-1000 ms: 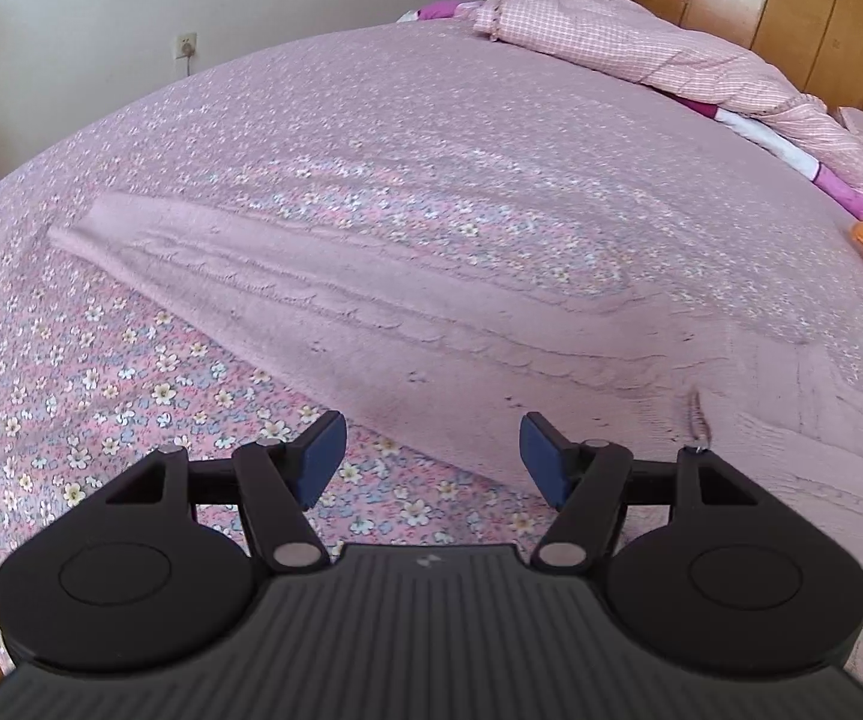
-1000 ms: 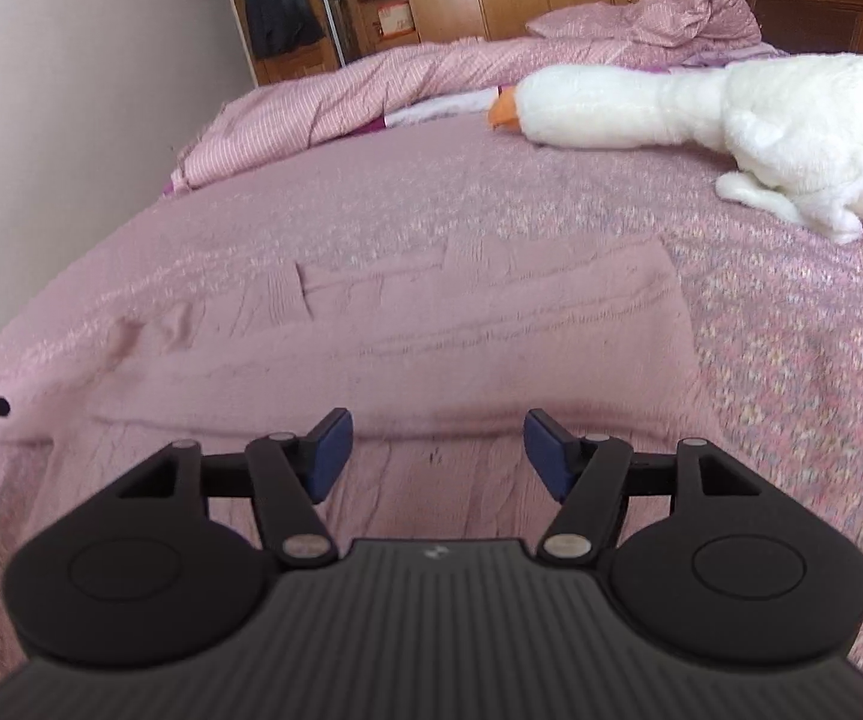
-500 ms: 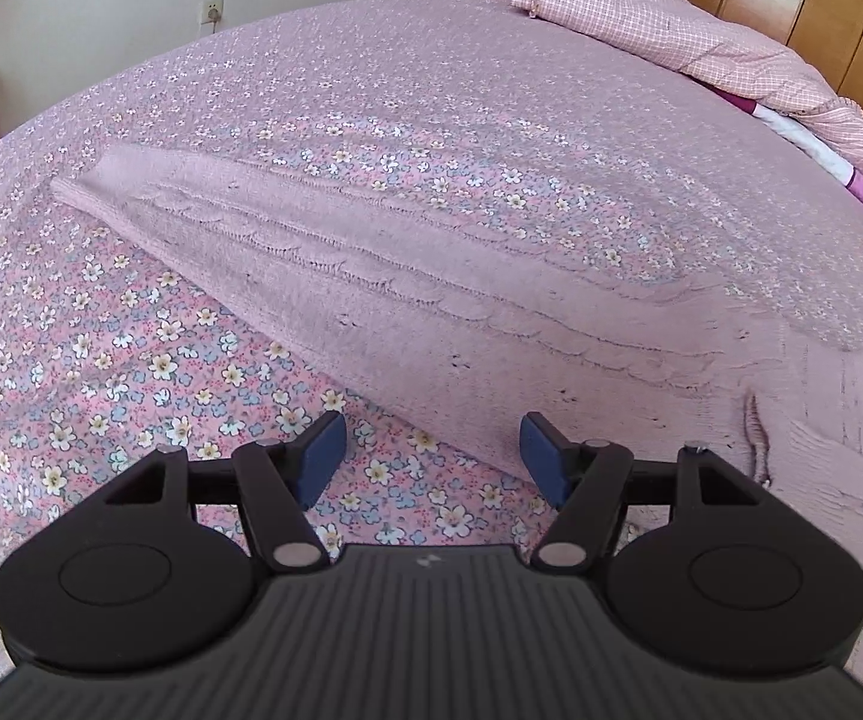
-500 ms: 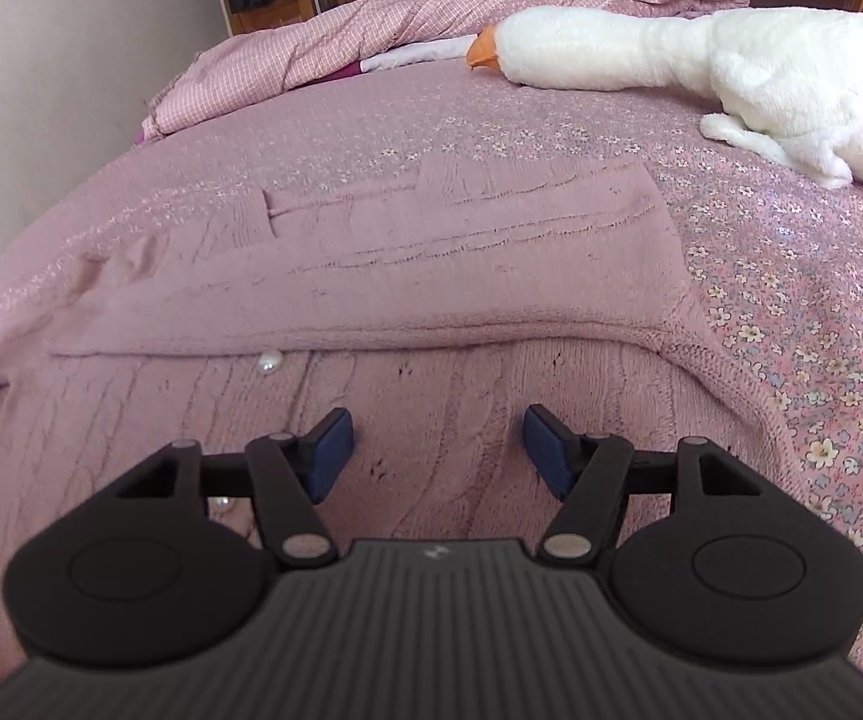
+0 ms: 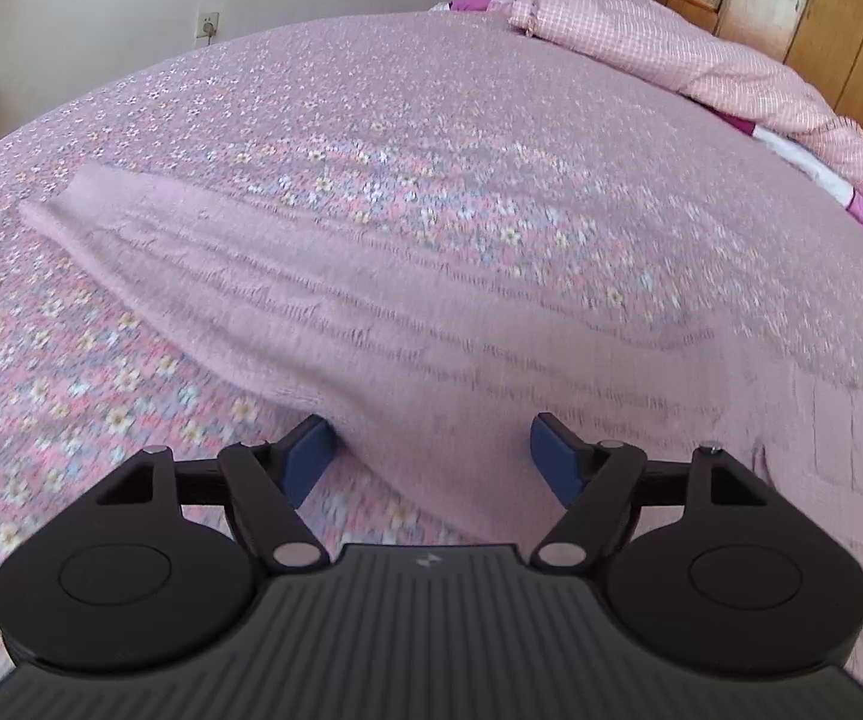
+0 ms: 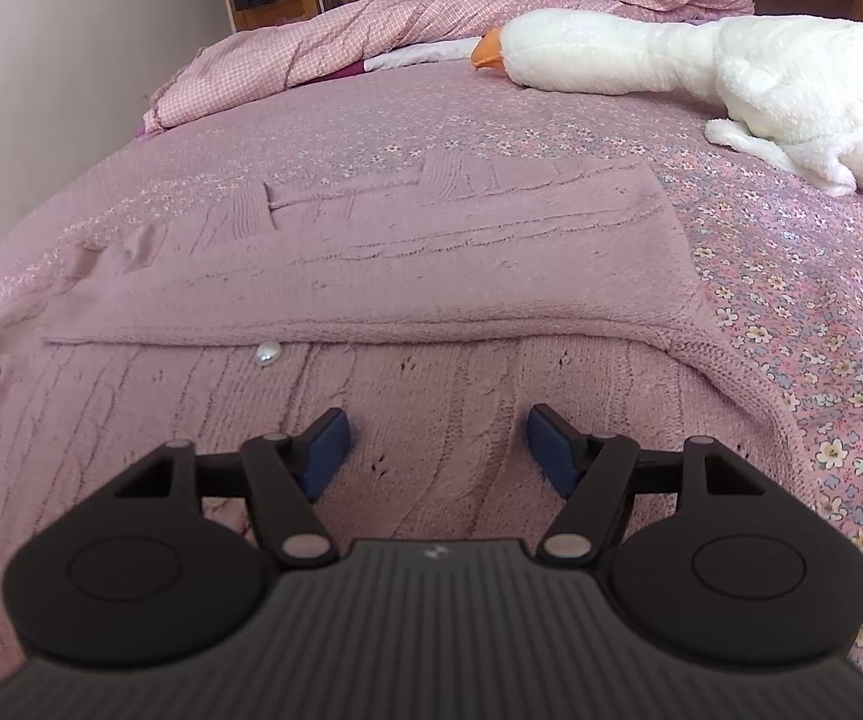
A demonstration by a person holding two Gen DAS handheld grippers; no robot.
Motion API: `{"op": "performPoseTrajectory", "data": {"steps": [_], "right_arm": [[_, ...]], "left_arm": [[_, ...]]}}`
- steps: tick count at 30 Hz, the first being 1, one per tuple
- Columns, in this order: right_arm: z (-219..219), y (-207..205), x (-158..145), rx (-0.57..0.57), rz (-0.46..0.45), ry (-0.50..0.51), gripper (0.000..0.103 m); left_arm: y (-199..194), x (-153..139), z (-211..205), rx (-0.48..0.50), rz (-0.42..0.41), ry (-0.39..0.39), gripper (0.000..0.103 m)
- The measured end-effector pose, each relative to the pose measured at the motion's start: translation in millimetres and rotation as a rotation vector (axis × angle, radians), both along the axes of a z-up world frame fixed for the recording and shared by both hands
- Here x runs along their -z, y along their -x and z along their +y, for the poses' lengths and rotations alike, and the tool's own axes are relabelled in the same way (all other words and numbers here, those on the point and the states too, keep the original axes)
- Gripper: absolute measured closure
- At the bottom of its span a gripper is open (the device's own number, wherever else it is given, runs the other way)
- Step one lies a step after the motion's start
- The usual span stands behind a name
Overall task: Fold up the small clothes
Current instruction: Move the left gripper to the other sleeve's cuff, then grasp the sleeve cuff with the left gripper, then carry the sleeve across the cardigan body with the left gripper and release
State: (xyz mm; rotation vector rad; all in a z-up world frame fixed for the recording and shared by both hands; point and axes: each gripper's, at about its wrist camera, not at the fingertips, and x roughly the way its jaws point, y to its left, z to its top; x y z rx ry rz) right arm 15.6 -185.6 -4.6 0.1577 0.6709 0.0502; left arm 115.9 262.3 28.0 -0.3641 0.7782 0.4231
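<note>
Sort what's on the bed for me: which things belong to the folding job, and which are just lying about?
Part of the job:
- pink knitted cardigan, one sleeve stretched out flat
- left gripper, open
- right gripper, open

Just lying about:
- white plush goose
- pink checked quilt
- floral bedspread

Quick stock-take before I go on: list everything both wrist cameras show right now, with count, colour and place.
knitted cardigan: 1, dusty pink, flat on the bed under both grippers; one sleeve folded across the body, the other sleeve stretched out
pearl button: 1, white, on the cardigan front just below the folded sleeve
bedspread: 1, pink floral, covers the bed
plush goose: 1, white with an orange beak, far right of the bed
checked quilt: 1, pink, bunched along the far edge
wardrobe: wooden, behind the bed
wall socket: 1, white, on the wall
left gripper: black with blue pads, open, over the cardigan edge
right gripper: same, open, over the cardigan body
</note>
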Motion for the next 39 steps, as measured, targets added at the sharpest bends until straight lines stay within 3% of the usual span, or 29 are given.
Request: {"op": "performPoseTrajectory", "data": {"steps": [7,8,9,11,12,14,19,30,39], "right_arm": [[1.5,0.5,0.6,0.001,-0.002,0.003,0.032],[0.9,0.3,0.7,0.001,-0.003,0.002,0.032],[0.9,0.4,0.6,0.001,-0.002,0.002,0.032],[0.6,-0.5,-0.2,0.003,0.001,0.0,0.032],[0.1,-0.7,-0.8,0.004,0.003,-0.002,0.032],[-1.4,-1.4,-2.1,0.008,0.006,-0.011,0.032],[-5.8,-1.8,-5.5,0.024,0.009,-0.047,0.032],[-17.8,7.3,-14.8,0.053,-0.004,-0.074,0.032],[-27.9,11.7,-19.0,0.071,-0.015,-0.086,0.032]], "left_arm": [[-11.8,8.6,15.2,-0.062,-0.093,0.008,0.029],[-11.6,9.1,17.3,-0.073,-0.107,0.008,0.042],[-11.0,9.1,18.9,-0.091,-0.116,0.001,0.062],[-7.5,7.4,26.2,-0.104,-0.143,0.019,0.084],[-3.3,5.6,30.6,-0.11,-0.168,0.047,0.087],[7.3,-2.6,32.6,-0.122,-0.216,0.056,0.088],[32.4,-37.6,11.4,-0.086,-0.32,-0.045,0.089],[40.6,-93.3,-59.8,0.12,-0.423,-0.178,0.089],[41.7,-113.2,-142.3,0.298,-0.471,-0.169,0.089]]}}
